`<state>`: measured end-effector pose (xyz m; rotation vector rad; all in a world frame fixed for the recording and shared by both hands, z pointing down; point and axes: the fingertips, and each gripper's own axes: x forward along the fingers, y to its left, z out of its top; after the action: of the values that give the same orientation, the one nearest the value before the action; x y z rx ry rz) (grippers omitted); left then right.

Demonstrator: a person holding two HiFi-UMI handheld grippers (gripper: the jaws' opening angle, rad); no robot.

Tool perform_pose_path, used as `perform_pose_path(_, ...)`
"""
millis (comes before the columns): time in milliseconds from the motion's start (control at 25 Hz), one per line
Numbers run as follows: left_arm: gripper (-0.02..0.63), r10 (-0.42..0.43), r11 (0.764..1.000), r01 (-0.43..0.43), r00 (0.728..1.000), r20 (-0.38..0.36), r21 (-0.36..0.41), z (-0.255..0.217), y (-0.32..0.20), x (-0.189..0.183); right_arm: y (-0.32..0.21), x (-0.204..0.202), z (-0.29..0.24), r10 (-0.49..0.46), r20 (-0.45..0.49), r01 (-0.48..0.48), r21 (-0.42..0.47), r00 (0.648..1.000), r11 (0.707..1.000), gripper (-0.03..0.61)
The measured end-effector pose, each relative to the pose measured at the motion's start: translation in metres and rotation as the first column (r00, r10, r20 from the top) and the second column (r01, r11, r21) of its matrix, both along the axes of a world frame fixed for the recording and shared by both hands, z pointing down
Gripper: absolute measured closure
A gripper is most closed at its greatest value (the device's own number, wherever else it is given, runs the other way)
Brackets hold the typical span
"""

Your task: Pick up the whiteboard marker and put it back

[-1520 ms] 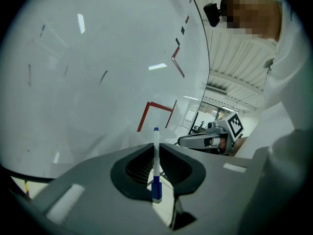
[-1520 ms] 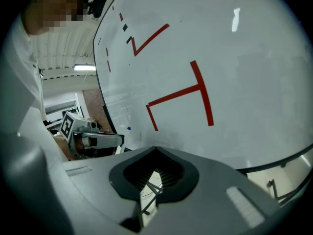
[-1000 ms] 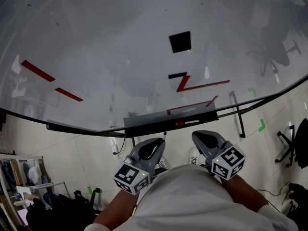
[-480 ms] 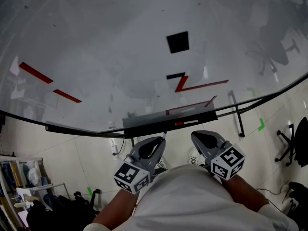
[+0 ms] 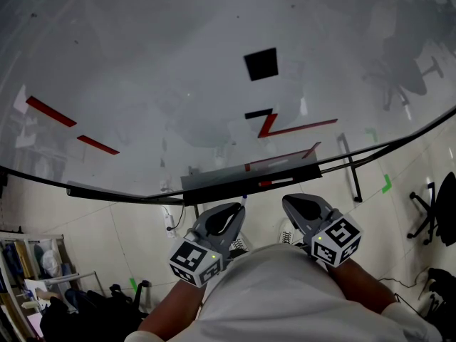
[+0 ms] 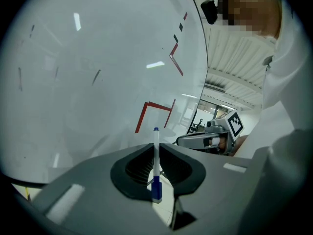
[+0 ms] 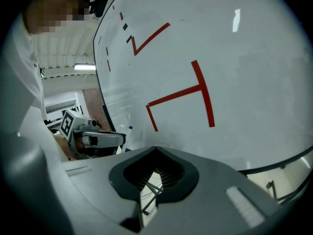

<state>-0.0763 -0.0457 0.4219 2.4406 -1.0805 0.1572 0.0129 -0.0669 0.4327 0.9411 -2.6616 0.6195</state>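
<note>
Blue-and-white plastic whiteboard marker [image 6: 156,166] is held lengthwise along the jaws of the left gripper [image 6: 155,148], so the grip line is thin, and the barrel is round and smooth.

Judged risks:
- **Slip or pivot.** The marker may slide or turn between the pads if it is knocked against the large glossy white whiteboard [image 5: 178,63] or against the grey metal ledge [image 5: 214,179] along the board's lower edge. Its small blue tip projects beyond the jaw tips and would strike first.
- **Roll-off.** If released from too high or at a tilt, a round barrel is likely to roll off the narrow ledge to the tiled floor [image 5: 128,226].
- **Unstable seat.** A short red object [image 5: 266,183] lies on the ledge, and a marker set on top of it would not rest securely. What that object is cannot be told at this size.

Left gripper: the jaws are closed on the marker. The ribbed pads press the white barrel from both sides, with the wide blue end toward the gripper body. In the head view the gripper is held low, near the person's body, below the ledge and apart from it.

Right gripper [image 7: 156,150]: the jaws are brought together with nothing between them, and only floor shows through the opening behind the pads. It touches nothing and sits beside the left gripper, apart from it.
</note>
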Motion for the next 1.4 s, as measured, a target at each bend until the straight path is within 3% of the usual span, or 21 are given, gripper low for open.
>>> perform_pose_path(200, 0.558, -0.004, 1.000, 0.004, 1.000, 0.008, 0.003, 0.001, -0.002, -0.001, 0.001, 0.000, 0.002, -0.001, 0.002, 0.001, -0.003, 1.000, 1.000, 0.577)
perform_pose_path(280, 0.558, -0.002, 1.000, 0.000, 0.997, 0.071, 0.024, 0.006, -0.003, -0.003, 0.001, 0.001, 0.002, -0.002, 0.001, 0.002, -0.004, 1.000, 1.000, 0.577)
perform_pose_path(320, 0.558, 0.004, 0.999, -0.010, 0.991, 0.136, 0.046, 0.010, -0.003, -0.004, 0.002, 0.001, 0.002, -0.002, 0.001, 0.002, -0.004, 1.000, 1.000, 0.577)
perform_pose_path(480, 0.558, 0.028, 0.988, -0.088, 0.906, 0.422, 0.125, 0.034, -0.004, -0.009, 0.001, 0.001, 0.001, -0.003, -0.003, 0.003, -0.001, 1.000, 1.000, 0.577)
perform_pose_path(600, 0.558, 0.044, 0.981, -0.136, 0.848, 0.528, 0.138, 0.043, -0.005, -0.009, 0.003, 0.002, 0.002, -0.001, -0.001, 0.001, -0.005, 1.000, 1.000, 0.577)
perform_pose_path(800, 0.558, 0.061, 0.977, -0.168, 0.812, 0.580, 0.134, 0.047, -0.008, -0.007, 0.002, 0.004, 0.001, 0.003, -0.003, -0.003, 0.000, 1.000, 1.000, 0.577)
perform_pose_path(880, 0.558, 0.072, 0.972, -0.194, 0.781, 0.621, 0.132, 0.052, -0.009, -0.007, 0.002, 0.004, 0.002, 0.005, -0.003, -0.005, -0.002, 1.000, 1.000, 0.577)
perform_pose_path(1080, 0.558, 0.111, 0.950, -0.288, 0.671, 0.733, 0.120, 0.069, -0.009, -0.006, 0.002, 0.004, 0.000, 0.003, -0.007, -0.003, 0.003, 1.000, 1.000, 0.577)
perform_pose_path(1280, 0.558, 0.138, 0.939, -0.332, 0.605, 0.784, 0.091, 0.081, -0.012, -0.005, 0.003, 0.004, 0.001, 0.003, -0.005, -0.003, 0.000, 1.000, 1.000, 0.577)
perform_pose_path(1400, 0.558, 0.148, 0.935, -0.346, 0.589, 0.794, 0.082, 0.083, -0.014, -0.004, 0.004, 0.004, 0.002, 0.002, -0.005, -0.002, -0.003, 1.000, 1.000, 0.577)
